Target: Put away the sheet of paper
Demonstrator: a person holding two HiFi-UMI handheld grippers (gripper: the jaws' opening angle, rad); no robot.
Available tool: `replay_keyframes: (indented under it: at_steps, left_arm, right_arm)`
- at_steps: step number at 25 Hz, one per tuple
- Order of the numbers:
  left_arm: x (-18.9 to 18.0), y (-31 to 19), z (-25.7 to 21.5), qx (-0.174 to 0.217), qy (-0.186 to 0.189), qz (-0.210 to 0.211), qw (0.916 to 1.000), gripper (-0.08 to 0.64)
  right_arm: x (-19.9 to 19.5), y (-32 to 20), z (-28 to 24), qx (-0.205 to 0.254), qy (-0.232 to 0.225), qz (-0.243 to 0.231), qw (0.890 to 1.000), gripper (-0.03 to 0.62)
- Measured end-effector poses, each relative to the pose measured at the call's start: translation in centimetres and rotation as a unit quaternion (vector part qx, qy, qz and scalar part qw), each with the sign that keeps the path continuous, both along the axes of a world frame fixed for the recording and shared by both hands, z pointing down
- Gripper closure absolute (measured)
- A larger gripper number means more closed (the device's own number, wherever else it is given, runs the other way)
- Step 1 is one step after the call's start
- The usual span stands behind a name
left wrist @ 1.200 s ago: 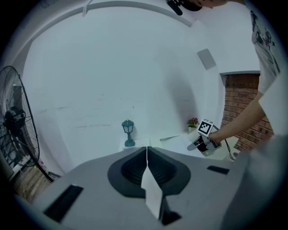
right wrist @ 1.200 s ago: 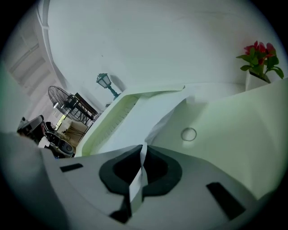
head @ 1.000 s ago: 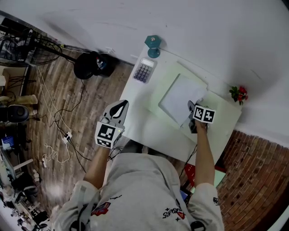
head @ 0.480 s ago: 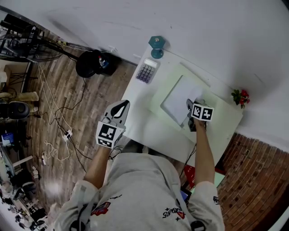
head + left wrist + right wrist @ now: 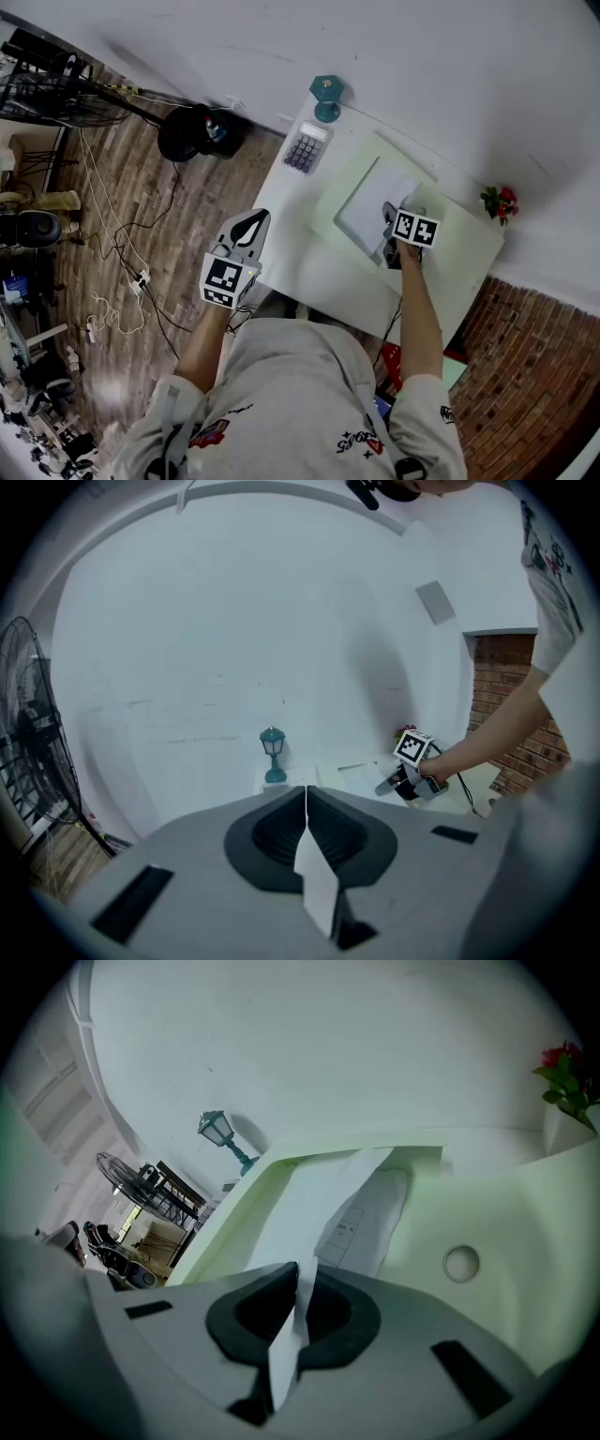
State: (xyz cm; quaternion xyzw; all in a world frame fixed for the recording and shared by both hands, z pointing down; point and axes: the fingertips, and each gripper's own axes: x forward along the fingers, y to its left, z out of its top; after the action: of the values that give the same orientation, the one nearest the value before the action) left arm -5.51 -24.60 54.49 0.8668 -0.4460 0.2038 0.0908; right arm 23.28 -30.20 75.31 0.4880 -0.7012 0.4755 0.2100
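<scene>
While we stand at the near side of the desk (image 5: 309, 262), our left gripper (image 5: 249, 221) hangs just beside its near left edge, above the wooden floor (image 5: 169, 234). Its jaws are pressed together with nothing between them.

To the right and a little farther in, our right gripper (image 5: 387, 216) points down at the desk. Its jaws are narrowed onto the near right edge of the sheet of paper (image 5: 367, 204). In the right gripper view the white edge runs up through the closed jaws. From there the sheet spreads away from us across the pale green folder (image 5: 333, 202). The folder lies flat in the middle of the desk, and a small round button (image 5: 460, 1263) shows on it to the right of the sheet.

Farther off, a calculator (image 5: 307, 148) rests near the far left corner, just left of the folder. Behind it a small teal lamp (image 5: 325, 97) stands against the white wall. Red flowers (image 5: 498, 199) sit at the far right of the desk, well apart from the lamp.
</scene>
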Motion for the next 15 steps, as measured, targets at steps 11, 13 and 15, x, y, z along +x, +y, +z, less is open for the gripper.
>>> replay_keyframes:
  at_steps: [11,13,15]
  left_arm:
    - [-0.33,0.58,-0.09,-0.005,0.001,-0.001,1.0000,0.537]
    - [-0.47,0.68,-0.13,-0.005,0.002,-0.002,1.0000,0.537]
    - [-0.53,0.70,-0.18,-0.005,0.003,-0.001,1.0000,0.537]
  right_arm:
    - [-0.54,-0.02,0.09,-0.007,-0.015,0.017,1.000,0.577]
    - [-0.60,0.06,0.11,-0.008,-0.012,0.021,1.000,0.567]
    - [-0.47,0.20,0.18,-0.008,0.003,0.020,1.000,0.527]
